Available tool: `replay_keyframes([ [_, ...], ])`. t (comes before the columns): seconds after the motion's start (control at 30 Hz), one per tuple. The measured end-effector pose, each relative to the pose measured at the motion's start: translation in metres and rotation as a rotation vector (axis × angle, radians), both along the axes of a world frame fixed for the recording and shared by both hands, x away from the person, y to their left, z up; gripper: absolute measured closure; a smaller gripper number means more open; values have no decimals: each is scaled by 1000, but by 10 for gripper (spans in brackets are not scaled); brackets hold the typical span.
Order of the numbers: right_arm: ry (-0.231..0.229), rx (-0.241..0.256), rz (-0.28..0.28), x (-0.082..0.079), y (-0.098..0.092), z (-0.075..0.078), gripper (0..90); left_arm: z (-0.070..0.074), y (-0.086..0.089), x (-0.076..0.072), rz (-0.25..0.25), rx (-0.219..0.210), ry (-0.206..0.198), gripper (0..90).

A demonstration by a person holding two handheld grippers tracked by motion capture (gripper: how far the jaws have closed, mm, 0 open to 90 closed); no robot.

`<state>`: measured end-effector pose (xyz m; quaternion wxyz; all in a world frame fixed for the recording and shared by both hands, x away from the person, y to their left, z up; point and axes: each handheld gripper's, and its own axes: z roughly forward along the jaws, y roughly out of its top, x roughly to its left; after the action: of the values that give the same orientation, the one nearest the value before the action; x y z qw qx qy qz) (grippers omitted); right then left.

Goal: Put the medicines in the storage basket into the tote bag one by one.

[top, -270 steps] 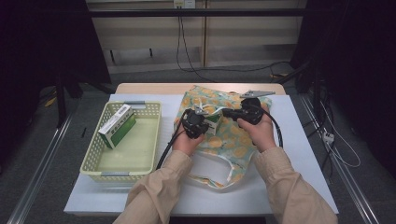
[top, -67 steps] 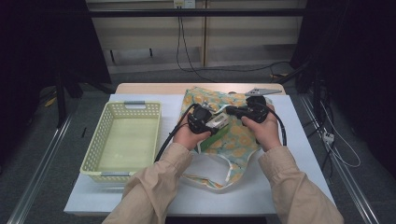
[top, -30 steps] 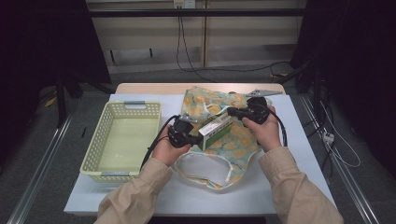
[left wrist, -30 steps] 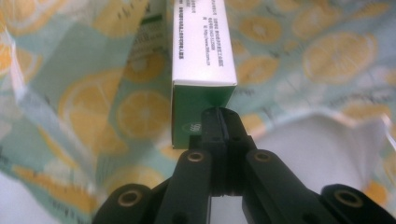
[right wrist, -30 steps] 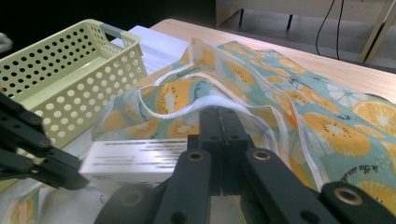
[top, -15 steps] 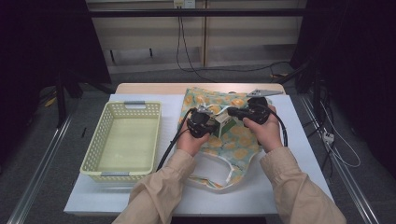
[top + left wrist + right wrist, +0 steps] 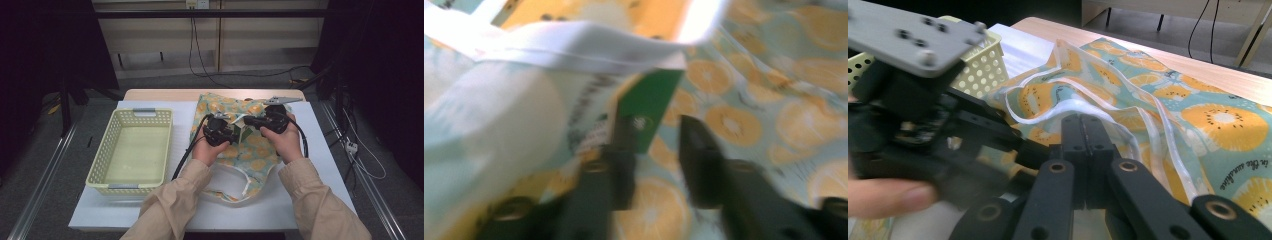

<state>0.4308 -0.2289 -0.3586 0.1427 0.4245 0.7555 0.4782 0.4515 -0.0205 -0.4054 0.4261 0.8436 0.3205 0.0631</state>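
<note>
A fruit-print cloth bag (image 7: 252, 157) lies on the white table top (image 7: 325, 165). My right gripper (image 7: 248, 120) is shut on the bag's white rim (image 7: 1048, 112) and holds the mouth up. My left gripper (image 7: 236, 134) is at that mouth. In the left gripper view its jaws (image 7: 656, 132) stand apart, and a green and white box (image 7: 646, 107) lies just beyond them, under the lifted rim (image 7: 574, 50) and inside the bag. The box (image 7: 245, 133) is mostly hidden in the high view.
A pale yellow plastic basket (image 7: 100, 172) stands at the left of the table with nothing in it. The bag's white handles (image 7: 225, 192) loop toward the near edge. In the right gripper view the left gripper's grey plate (image 7: 903, 35) is close by.
The box went from the basket to the bag in my left gripper. Over the last second that gripper moved right to the bag's mouth, and the box now sits inside.
</note>
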Motion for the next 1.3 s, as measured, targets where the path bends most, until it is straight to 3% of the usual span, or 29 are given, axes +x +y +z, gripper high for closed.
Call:
replay_keyframes([
  [0.07, -2, -1, 2, 0, 0, 0, 900, 6, 5, -9, -26, 13, 13, 432],
  [0.27, 3, -4, 2, -3, 0, -3, 900, 11, 26, -35, -84, 86, 9, 228],
  [0.4, 9, -3, 2, -4, -1, -6, 900, 6, 40, -46, -88, 105, 1, 200],
  [0.5, 14, -2, 1, -3, -1, -7, 900, -2, 43, -50, -86, 143, -5, 189],
  [0.53, 15, -3, 2, -3, 0, -7, 900, -6, 42, -50, -88, 141, 0, 187],
  [0.63, 13, -2, 6, -2, 2, -8, 900, -17, 35, -49, -111, 189, 7, 167],
  [0.73, 16, 0, 9, -1, 3, -9, 900, -26, 28, -47, -109, 195, 21, 158],
  [0.8, 16, 2, 8, -1, 3, -9, 900, -31, 23, -47, -133, 227, 9, 158],
  [0.83, 18, 7, 8, -1, 2, -9, 900, -33, 20, -48, -122, 243, -8, 159],
  [0.9, 18, 8, 7, -1, 1, -8, 900, -37, 17, -47, -140, 229, -16, 159],
  [1.1, 19, 13, 1, 0, -1, -9, 900, -44, 12, -46, -142, 261, -18, 184],
  [1.2, 15, 17, -1, 0, -1, -9, 900, -45, 13, -46, -152, 230, -2, 207],
  [1.3, 19, 17, -3, 1, -1, -9, 900, -46, 12, -48, -155, 232, -7, 200],
])
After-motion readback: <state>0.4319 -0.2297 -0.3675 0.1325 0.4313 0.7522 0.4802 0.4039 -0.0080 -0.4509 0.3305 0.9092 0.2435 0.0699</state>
